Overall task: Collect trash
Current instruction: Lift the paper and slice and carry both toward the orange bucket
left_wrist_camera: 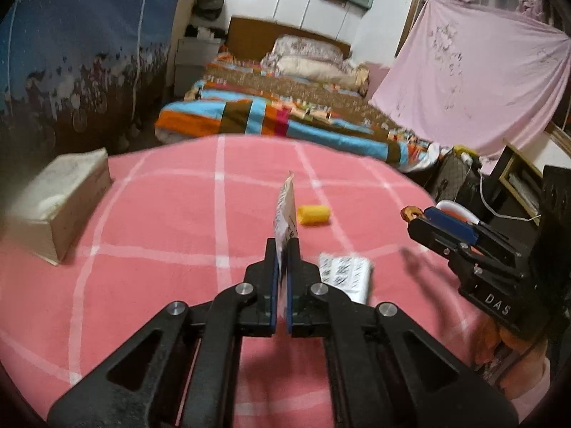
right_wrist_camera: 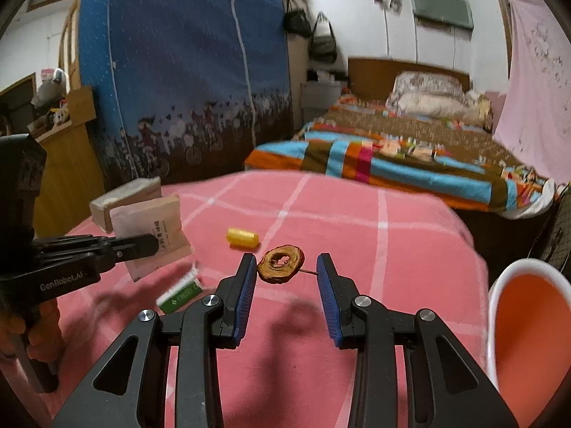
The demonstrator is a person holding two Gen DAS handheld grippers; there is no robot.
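Note:
My left gripper is shut on a beige paper packet, held edge-up above the pink checked cloth; the packet also shows in the right wrist view. My right gripper is open, with a brown dried fruit ring against its left finger, above the cloth; whether it rests on the cloth I cannot tell. A yellow capsule lies beyond it. A green and white pack lies left of the right gripper. The orange bin with a white rim stands at the right.
A beige tissue box sits at the table's left edge. The table ends at a rounded far edge, with a bed behind it. A blue wardrobe cover stands at the left.

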